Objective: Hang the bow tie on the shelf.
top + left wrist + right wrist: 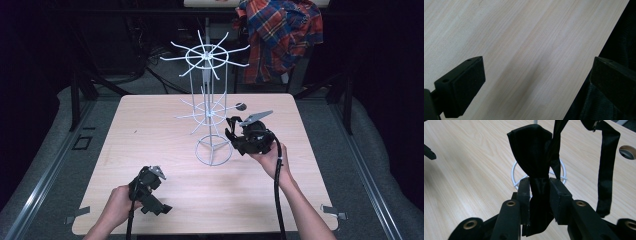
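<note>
Beside the white wire rack (210,107), the right gripper (539,190) pinches a black bow tie (534,162), its strap (607,167) dangling; judging by this, hanging it is in hand. Next comes lifting the strap over one of the rack's arms. Well short of the rack, the left gripper (534,75) rests spread and empty on the pale wooden table (150,125). Behind the rack, a plaid shirt (280,35) hangs in a dark room.

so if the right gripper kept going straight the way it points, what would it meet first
Probably the white wire rack. The right gripper, jaws shut on a black bow tie, points toward the rack's ring base, which lies just beyond the tie. Depth is unclear, so it might meet the upright wires first.
</note>
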`<state>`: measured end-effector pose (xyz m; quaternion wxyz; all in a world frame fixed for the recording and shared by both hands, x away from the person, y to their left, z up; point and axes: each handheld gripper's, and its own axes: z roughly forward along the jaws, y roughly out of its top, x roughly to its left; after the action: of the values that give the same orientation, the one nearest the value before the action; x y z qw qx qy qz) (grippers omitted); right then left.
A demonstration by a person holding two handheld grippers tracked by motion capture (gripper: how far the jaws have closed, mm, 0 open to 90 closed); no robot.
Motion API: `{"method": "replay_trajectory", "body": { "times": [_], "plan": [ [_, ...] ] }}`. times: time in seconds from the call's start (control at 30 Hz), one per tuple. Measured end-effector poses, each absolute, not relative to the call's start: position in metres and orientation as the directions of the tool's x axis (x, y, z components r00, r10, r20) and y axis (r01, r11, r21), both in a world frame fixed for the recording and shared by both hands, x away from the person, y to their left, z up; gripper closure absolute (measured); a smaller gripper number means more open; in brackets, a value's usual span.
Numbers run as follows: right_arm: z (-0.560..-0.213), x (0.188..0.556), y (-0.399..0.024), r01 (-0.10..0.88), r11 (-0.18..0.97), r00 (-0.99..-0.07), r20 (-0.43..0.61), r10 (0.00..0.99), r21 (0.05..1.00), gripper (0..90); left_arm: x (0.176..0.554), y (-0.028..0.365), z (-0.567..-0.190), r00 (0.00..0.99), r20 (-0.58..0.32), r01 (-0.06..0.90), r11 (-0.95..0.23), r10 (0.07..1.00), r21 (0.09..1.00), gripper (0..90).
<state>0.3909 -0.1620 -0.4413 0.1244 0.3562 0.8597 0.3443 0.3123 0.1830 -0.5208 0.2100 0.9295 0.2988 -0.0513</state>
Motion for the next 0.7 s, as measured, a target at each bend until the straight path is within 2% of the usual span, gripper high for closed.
{"method": "replay_trajectory", "body": {
  "times": [0.17, 0.5, 0.7],
  "plan": [
    [-0.4428, 0.3918, -0.1627, 0.537, 0.509, -0.714, 0.041, 0.699, 0.672, 67.2, 0.3124, 0.1829, -0.5209, 0.817, -0.222, 0.577, -0.734, 0.533, 0.358, 0.2],
    [-0.4441, 0.3914, -0.1621, 0.537, 0.505, -0.718, 0.052, 0.694, 0.675, 64.9, 0.3123, 0.1831, -0.5209, 0.817, -0.222, 0.576, -0.735, 0.532, 0.358, 0.2],
    [-0.4404, 0.3882, -0.1631, 0.53, 0.511, -0.723, 0.045, 0.689, 0.677, 55.0, 0.3123, 0.1831, -0.521, 0.817, -0.223, 0.576, -0.736, 0.531, 0.357, 0.2]
  ]
}}
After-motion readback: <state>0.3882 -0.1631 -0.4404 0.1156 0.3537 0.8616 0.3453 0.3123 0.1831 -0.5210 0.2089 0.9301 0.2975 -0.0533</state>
